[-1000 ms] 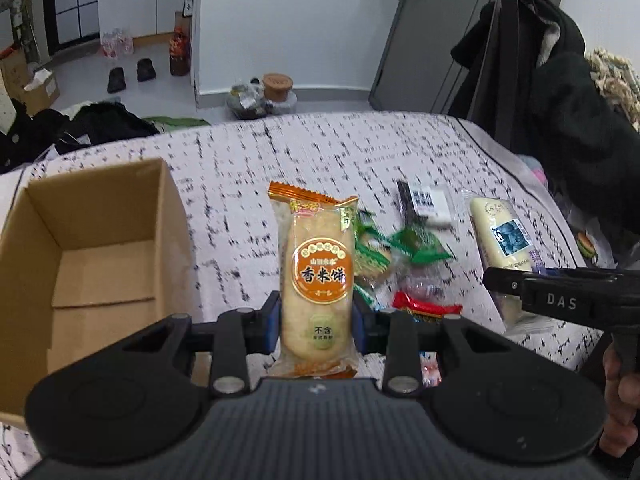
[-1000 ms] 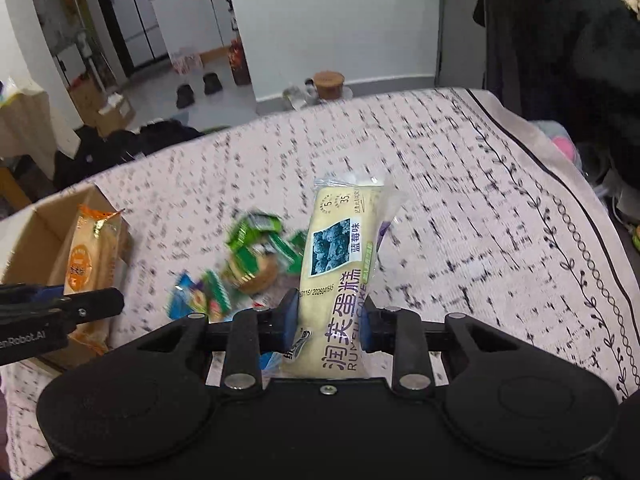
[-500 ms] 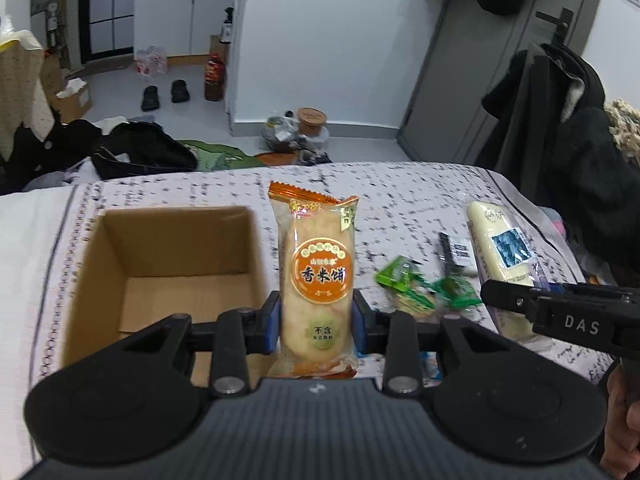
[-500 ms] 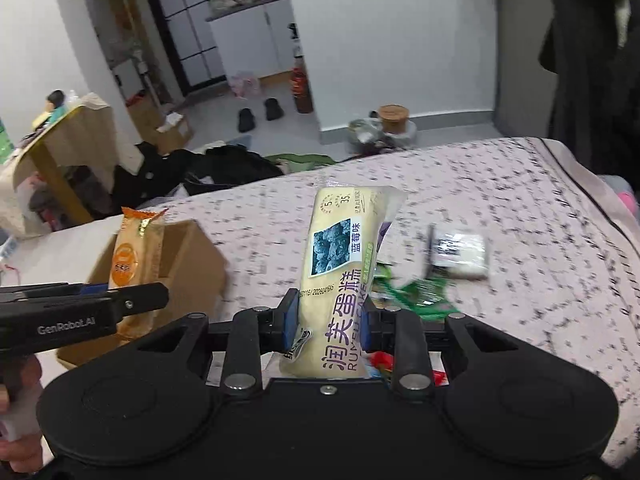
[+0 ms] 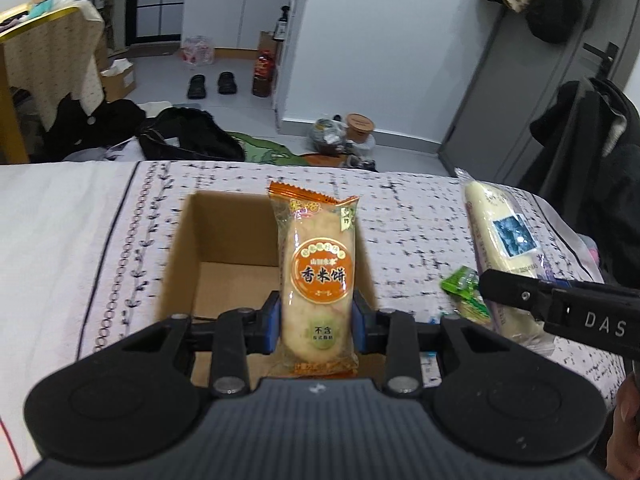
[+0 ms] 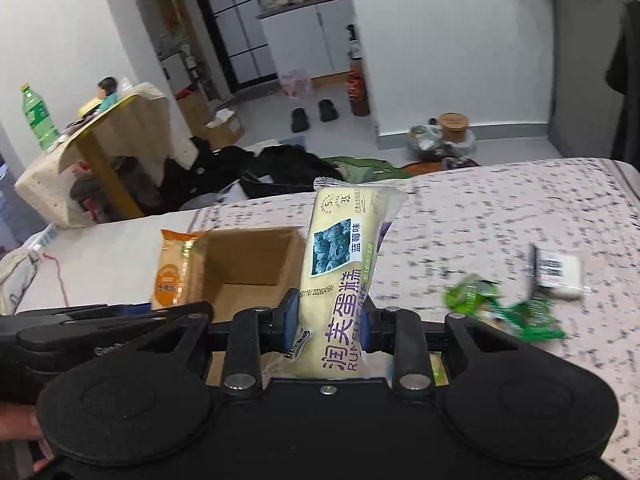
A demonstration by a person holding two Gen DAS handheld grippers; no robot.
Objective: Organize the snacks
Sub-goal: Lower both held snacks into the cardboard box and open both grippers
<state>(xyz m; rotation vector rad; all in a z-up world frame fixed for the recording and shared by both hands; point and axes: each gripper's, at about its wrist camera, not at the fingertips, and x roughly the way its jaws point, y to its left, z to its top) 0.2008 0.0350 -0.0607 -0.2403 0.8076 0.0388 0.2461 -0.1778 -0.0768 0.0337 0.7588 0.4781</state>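
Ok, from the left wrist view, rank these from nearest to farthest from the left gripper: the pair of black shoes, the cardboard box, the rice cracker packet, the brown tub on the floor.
1. rice cracker packet, clamped in the left gripper.
2. cardboard box, on the bed just below and ahead.
3. brown tub, on the floor past the bed, right of centre.
4. black shoes, farther back on the floor, to the left.

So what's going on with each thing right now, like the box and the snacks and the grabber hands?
Cardboard box: open, nothing visible inside.
Orange rice cracker pack: sealed, held upright over the box.
Left gripper: shut on the cracker pack.
Blueberry cake pack: sealed, held upright.
Right gripper: shut on the cake pack.
Green snack packets: lying loose on the cloth.
White packet: lying flat.
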